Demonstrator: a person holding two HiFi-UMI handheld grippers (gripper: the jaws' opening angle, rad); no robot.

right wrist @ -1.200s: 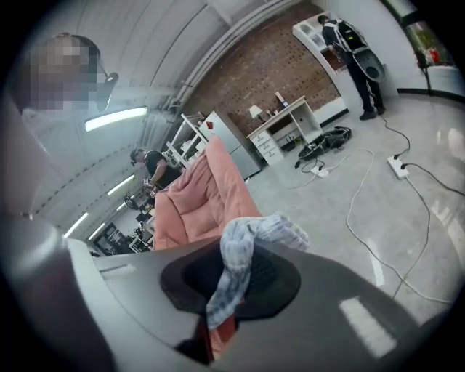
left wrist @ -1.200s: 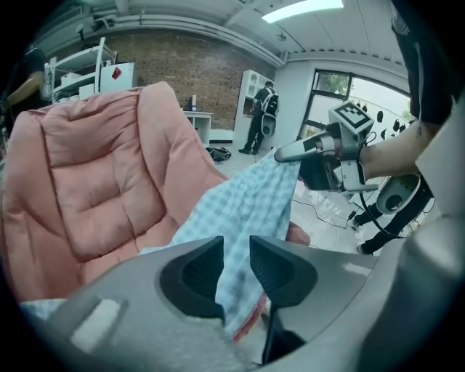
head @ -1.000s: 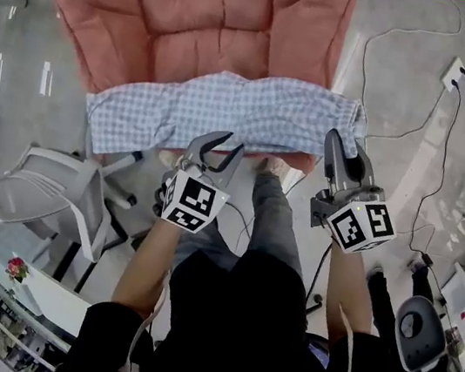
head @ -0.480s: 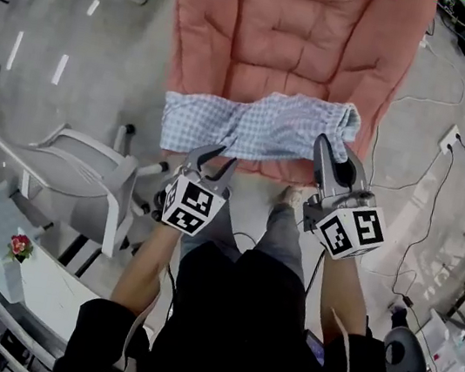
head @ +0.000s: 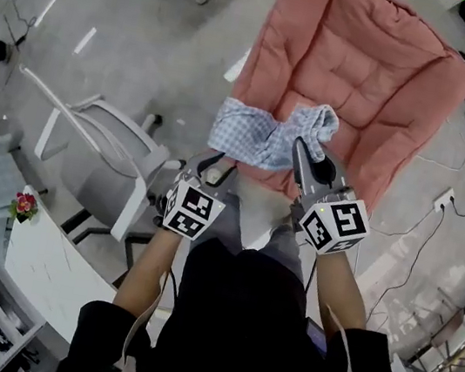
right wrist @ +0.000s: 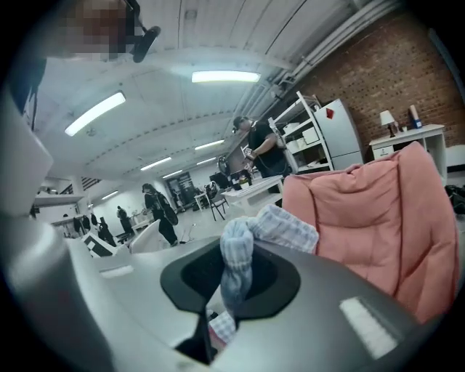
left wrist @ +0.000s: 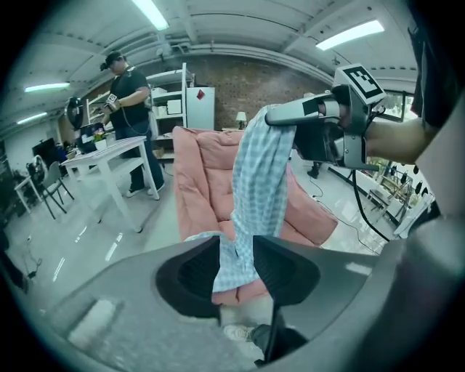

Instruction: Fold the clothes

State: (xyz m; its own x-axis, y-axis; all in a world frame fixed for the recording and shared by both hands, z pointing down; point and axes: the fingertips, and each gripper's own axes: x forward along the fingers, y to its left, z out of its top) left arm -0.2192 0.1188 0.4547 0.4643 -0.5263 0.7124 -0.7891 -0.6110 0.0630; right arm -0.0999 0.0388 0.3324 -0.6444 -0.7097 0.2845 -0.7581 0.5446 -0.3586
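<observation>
Holding the blue checked garment [head: 263,137] up in front of the pink quilted lounger [head: 366,71] here, stretched between both grippers. The right gripper [head: 302,153] is clamped almost fully closed on a bunched-up end of the fabric, and it sits higher than the other one. From there the cloth hangs down into the left gripper [head: 210,164]. Its jaws have just been opening a bit, but the fabric sits between them and fills the gap, so I'd call that a grip. Can't tell if the bottom edge brushes the cushion. A white chair [head: 106,151] stands on the floor off to the left.
</observation>
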